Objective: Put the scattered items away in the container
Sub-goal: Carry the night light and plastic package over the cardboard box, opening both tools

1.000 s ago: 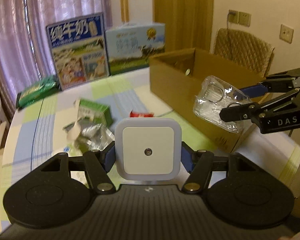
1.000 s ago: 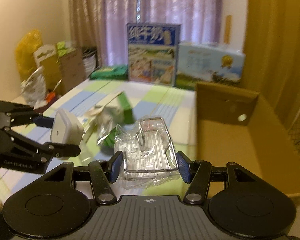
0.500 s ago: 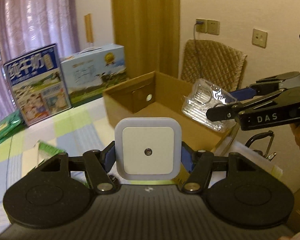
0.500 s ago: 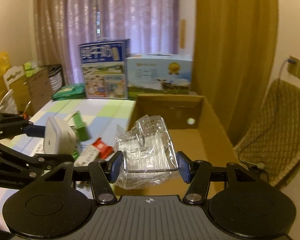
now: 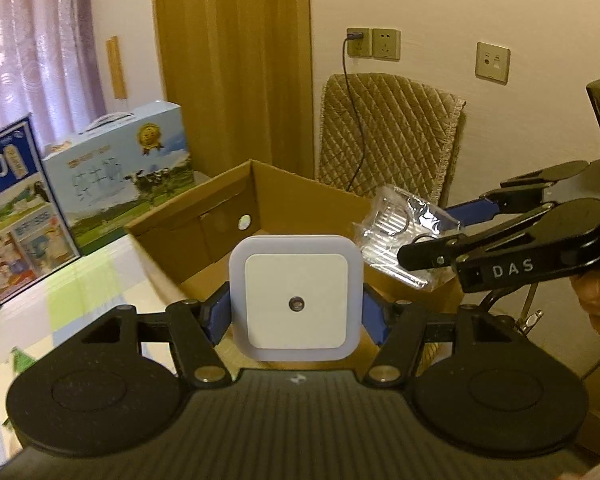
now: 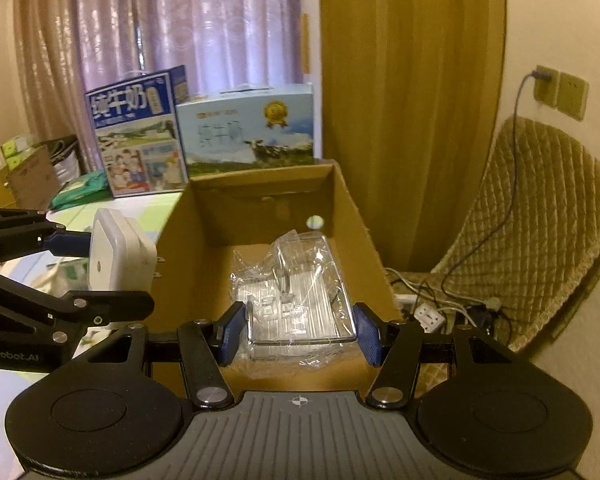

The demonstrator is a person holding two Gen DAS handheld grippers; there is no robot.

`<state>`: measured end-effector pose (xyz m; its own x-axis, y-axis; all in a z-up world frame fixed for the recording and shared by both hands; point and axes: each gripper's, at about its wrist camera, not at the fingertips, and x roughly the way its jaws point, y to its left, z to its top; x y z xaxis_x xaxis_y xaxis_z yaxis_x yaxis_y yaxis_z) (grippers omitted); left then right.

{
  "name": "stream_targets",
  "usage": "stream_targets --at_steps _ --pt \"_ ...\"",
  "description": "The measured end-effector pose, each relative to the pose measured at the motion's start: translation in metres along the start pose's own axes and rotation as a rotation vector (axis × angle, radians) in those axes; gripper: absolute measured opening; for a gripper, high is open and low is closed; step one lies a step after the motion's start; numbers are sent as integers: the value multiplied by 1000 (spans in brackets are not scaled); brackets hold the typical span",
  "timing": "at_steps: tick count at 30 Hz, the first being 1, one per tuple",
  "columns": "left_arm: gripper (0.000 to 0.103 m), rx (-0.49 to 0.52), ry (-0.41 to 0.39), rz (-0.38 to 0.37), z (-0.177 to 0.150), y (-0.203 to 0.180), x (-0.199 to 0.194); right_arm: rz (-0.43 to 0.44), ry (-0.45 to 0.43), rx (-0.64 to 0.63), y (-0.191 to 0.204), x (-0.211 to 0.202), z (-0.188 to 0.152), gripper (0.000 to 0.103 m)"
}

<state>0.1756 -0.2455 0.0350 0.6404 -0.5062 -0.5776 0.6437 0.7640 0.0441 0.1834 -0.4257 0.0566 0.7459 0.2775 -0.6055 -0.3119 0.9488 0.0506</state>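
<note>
The left gripper (image 5: 296,312) holds the white night light (image 5: 296,298) at the box (image 6: 352,208) edge, the right gripper (image 6: 296,330) holds the crinkly plastic pack (image 6: 296,292) over the box, and they might bump together.

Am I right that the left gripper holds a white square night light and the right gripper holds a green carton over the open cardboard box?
Not quite: the right gripper holds a clear plastic packet, not a green carton, as the right wrist view shows. The rest stands: the left gripper holds the white square night light, and both are at the open cardboard box.
</note>
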Motion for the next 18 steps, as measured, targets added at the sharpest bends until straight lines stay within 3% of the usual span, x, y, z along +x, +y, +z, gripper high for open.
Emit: stream_targets --at_steps 9,18 --pt "61 -2 26 -44 0 -1 34 -9 35 40 -14 29 -1 55" --pt "61 -9 51 -35 -7 1 50 -10 55 54 -16 37 -4 55"
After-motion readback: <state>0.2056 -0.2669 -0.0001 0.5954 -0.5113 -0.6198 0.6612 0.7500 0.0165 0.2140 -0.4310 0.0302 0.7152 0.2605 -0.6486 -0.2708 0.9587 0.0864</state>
